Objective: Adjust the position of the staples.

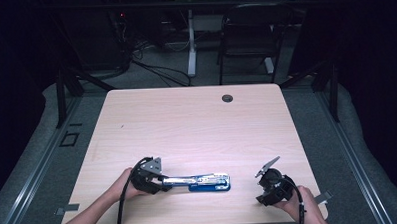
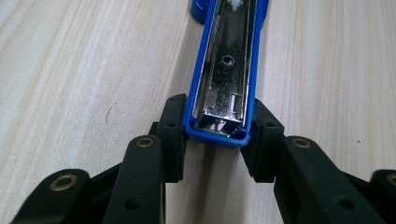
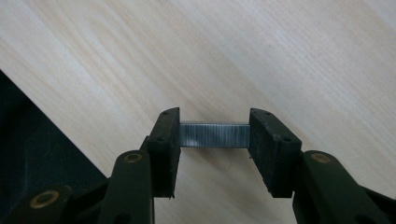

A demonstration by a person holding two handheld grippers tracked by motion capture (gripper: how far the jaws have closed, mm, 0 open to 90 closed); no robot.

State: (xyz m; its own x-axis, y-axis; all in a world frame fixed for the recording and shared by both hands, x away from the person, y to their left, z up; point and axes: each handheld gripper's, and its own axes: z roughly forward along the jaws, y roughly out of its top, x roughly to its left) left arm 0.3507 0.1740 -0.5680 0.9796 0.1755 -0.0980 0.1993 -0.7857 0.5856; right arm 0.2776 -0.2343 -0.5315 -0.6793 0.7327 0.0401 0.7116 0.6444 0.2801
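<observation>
A blue stapler [image 1: 201, 182] lies opened out flat near the table's front edge, its metal staple channel facing up. My left gripper [image 1: 161, 184] is shut on the stapler's blue rear end [image 2: 219, 133], both pads pressed against its sides. The chrome magazine [image 2: 226, 70] runs away from the jaws. My right gripper [image 1: 265, 187] sits at the front right of the table, shut on a short silver strip of staples [image 3: 215, 135] held end to end between its pads, just above the wood.
The light wooden table [image 1: 187, 122] has a round cable hole [image 1: 227, 98] near its far edge. Its front right edge [image 3: 70, 135] lies close to my right gripper. A dark chair [image 1: 251, 35] and cables stand on the floor beyond the table.
</observation>
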